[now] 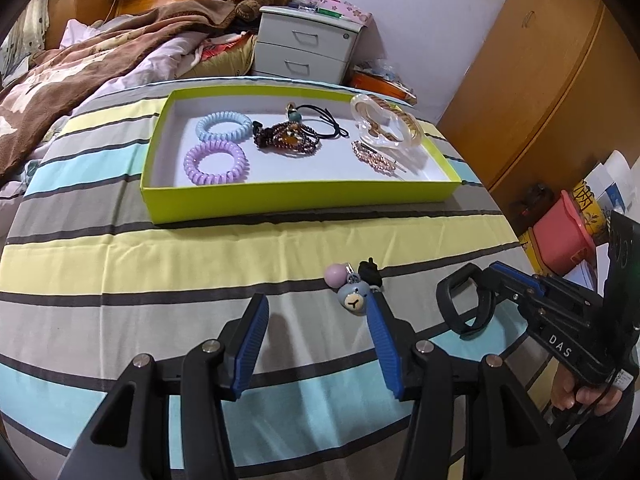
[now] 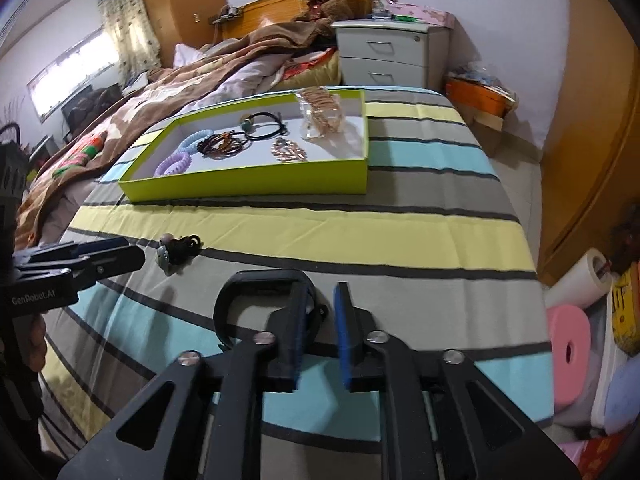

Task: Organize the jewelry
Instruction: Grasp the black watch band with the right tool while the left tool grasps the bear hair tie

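Observation:
A lime-green tray (image 1: 280,196) (image 2: 248,178) on the striped bed holds coil hair ties, a bead bracelet (image 1: 288,140), a black hair tie, a pink clip and a clear heart-shaped piece (image 1: 386,126). A bear-head hair tie with a pink ball (image 1: 352,288) (image 2: 172,252) lies on the cover just ahead of my left gripper (image 1: 316,312), which is open and empty; its right finger is beside the bear. My right gripper (image 2: 320,312) (image 1: 492,288) is nearly closed on a black band (image 2: 256,292) (image 1: 460,304), held just above the cover.
A white two-drawer nightstand (image 1: 308,46) stands behind the tray, next to a bed with a brown blanket (image 1: 80,72). A wooden wardrobe (image 1: 540,92) is on the right. Boxes, a pink bin (image 1: 564,236) and rolls (image 2: 572,344) crowd the floor at right.

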`<act>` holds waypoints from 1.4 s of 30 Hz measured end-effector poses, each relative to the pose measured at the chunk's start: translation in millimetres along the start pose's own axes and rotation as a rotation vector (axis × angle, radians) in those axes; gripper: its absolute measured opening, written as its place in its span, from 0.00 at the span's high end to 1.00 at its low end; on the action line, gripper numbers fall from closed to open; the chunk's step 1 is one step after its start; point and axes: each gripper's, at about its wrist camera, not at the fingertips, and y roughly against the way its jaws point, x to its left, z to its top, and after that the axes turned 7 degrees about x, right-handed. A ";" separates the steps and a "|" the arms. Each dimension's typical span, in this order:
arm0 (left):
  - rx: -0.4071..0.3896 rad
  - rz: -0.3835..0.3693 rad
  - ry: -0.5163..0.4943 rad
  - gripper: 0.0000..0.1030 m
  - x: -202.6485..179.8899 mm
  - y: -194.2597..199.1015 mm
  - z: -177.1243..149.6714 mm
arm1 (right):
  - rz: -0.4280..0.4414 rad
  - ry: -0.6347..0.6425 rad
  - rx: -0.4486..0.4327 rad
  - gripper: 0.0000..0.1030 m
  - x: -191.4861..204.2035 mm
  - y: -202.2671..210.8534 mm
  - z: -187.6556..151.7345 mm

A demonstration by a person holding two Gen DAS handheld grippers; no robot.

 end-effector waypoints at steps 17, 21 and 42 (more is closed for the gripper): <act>0.018 -0.007 -0.010 0.48 -4.9 -9.1 1.3 | -0.010 -0.072 0.038 0.81 12.2 -7.5 -7.2; 0.023 -0.004 -0.014 0.48 -6.4 -10.8 1.0 | -0.019 -0.055 0.029 0.89 12.1 -5.7 -7.2; 0.036 0.084 -0.124 0.46 -39.5 -28.7 13.8 | -0.026 -0.098 -0.041 0.90 -12.9 5.1 -5.6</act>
